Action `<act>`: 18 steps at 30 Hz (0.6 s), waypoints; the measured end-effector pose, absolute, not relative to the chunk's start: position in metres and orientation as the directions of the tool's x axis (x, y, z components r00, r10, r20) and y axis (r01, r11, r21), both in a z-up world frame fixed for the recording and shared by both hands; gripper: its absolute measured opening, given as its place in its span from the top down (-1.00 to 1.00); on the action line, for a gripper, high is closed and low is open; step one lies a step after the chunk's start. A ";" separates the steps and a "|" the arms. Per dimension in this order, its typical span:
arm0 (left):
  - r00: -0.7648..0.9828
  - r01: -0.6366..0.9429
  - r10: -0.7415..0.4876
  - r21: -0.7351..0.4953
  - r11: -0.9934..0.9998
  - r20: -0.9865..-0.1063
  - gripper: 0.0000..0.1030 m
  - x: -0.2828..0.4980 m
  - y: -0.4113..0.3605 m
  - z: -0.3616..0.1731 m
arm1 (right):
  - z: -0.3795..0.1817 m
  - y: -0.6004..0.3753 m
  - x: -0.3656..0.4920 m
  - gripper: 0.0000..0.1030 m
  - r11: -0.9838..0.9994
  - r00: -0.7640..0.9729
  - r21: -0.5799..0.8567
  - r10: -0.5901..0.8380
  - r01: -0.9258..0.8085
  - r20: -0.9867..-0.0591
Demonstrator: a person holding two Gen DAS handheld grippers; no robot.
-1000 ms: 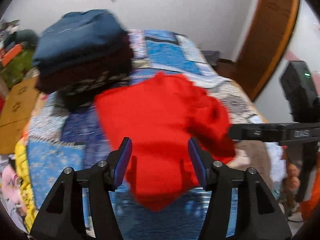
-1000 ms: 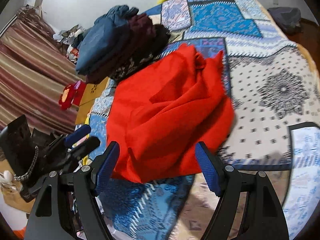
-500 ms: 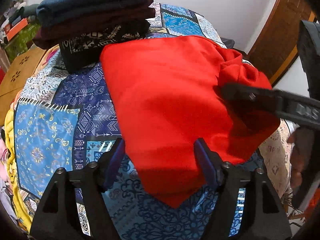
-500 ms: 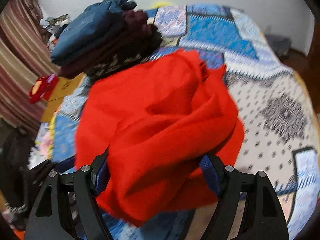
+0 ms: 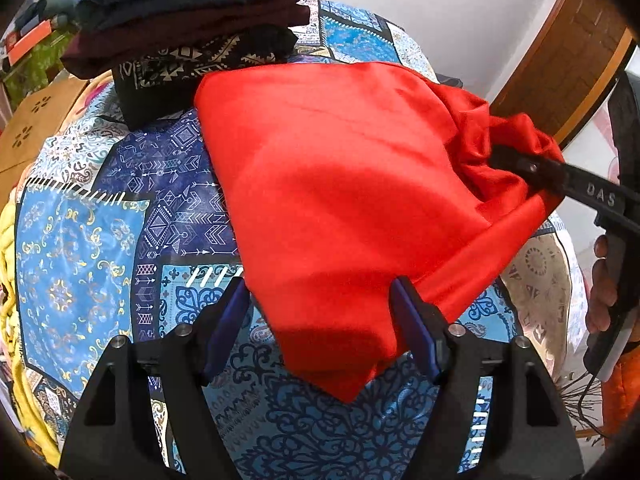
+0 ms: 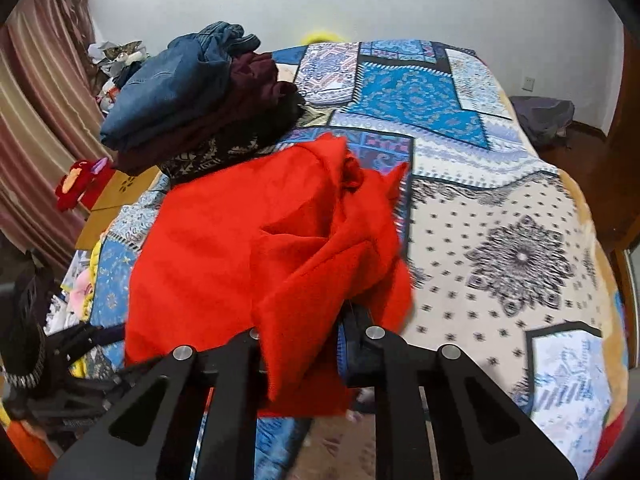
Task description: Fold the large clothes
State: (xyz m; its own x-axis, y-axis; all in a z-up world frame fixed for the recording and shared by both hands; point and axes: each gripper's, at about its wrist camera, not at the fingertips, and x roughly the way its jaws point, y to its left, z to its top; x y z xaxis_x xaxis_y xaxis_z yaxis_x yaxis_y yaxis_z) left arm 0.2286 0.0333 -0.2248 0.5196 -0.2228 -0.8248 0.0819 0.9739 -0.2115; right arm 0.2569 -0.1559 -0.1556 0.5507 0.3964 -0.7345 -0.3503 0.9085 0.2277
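A large red garment (image 5: 352, 184) lies on the patterned bed cover (image 5: 80, 248); it also shows in the right wrist view (image 6: 240, 256). My left gripper (image 5: 320, 320) is open, its fingers either side of the garment's near corner, not gripping. My right gripper (image 6: 304, 344) is shut on a bunched fold of the red garment and lifts it off the bed. In the left wrist view the right gripper (image 5: 516, 160) pinches the crumpled right side of the cloth.
A stack of folded clothes (image 5: 188, 16), blue, maroon and black-patterned, sits on the bed just beyond the garment, also in the right wrist view (image 6: 192, 96). A wooden door frame (image 5: 568, 52) is at right. Curtains (image 6: 36, 128) and clutter lie left of the bed.
My right gripper closed on the red garment's bunched right side and lifted it. My left gripper moved closer, down to the garment's near corner, staying open.
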 end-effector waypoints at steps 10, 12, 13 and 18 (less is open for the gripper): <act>0.514 0.108 -0.154 -0.114 0.987 -0.844 -0.53 0.215 0.022 -0.236 | -0.185 -0.188 0.247 0.75 0.930 0.507 0.202 0.339 -0.306 -0.792; 0.516 0.122 -0.143 -0.093 0.988 -0.845 -0.54 0.211 0.021 -0.239 | -0.184 -0.195 0.243 0.75 0.931 0.507 0.214 0.343 -0.296 -0.791; 0.514 0.128 -0.131 -0.075 0.989 -0.848 -0.55 0.208 0.020 -0.240 | -0.183 -0.198 0.242 0.75 0.931 0.507 0.217 0.344 -0.292 -0.790; 0.515 0.141 -0.100 -0.031 0.989 -0.851 -0.55 0.201 0.019 -0.238 | -0.167 -0.206 0.230 0.66 0.937 0.553 0.178 0.324 -0.301 -0.767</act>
